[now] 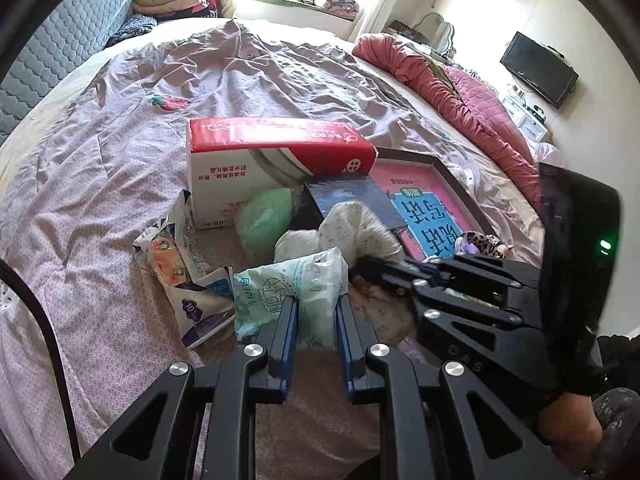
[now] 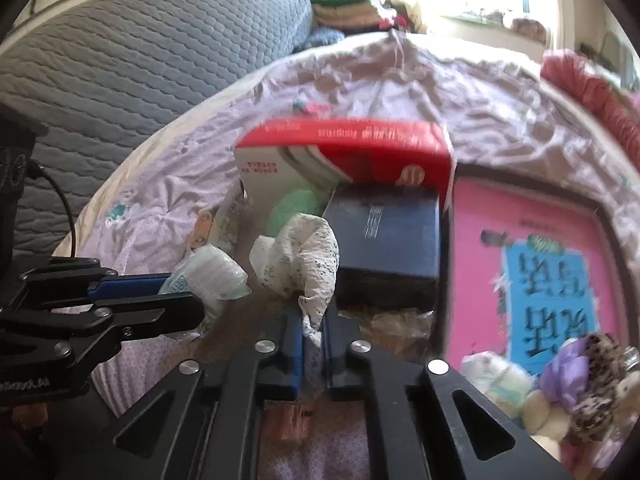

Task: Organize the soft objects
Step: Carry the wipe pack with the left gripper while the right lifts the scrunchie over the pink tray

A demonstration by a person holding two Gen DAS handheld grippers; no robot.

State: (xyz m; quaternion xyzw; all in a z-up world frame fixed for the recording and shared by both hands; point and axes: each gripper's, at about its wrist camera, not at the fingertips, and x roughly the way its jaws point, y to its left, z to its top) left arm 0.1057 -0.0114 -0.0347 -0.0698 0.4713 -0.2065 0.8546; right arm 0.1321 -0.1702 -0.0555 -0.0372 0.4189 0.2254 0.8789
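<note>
My left gripper (image 1: 316,308) is shut on a pale green and white tissue packet (image 1: 280,288), held just above the bed. In the right wrist view that left gripper (image 2: 184,296) comes in from the left with the packet (image 2: 212,276) at its tips. My right gripper (image 2: 314,328) is shut on the lower corner of a white speckled cloth (image 2: 304,256), which stands bunched up above the pads. The left wrist view shows the right gripper (image 1: 372,270) reaching in from the right to the same cloth (image 1: 352,228).
Behind stand a red and white tissue box (image 1: 280,160), a dark blue box (image 2: 388,248) and a framed pink picture book (image 2: 540,260). A green soft bundle (image 1: 264,216) and snack wrappers (image 1: 176,256) lie left; a leopard plush (image 2: 592,380) right. A pink quilt (image 1: 460,92) lies far right.
</note>
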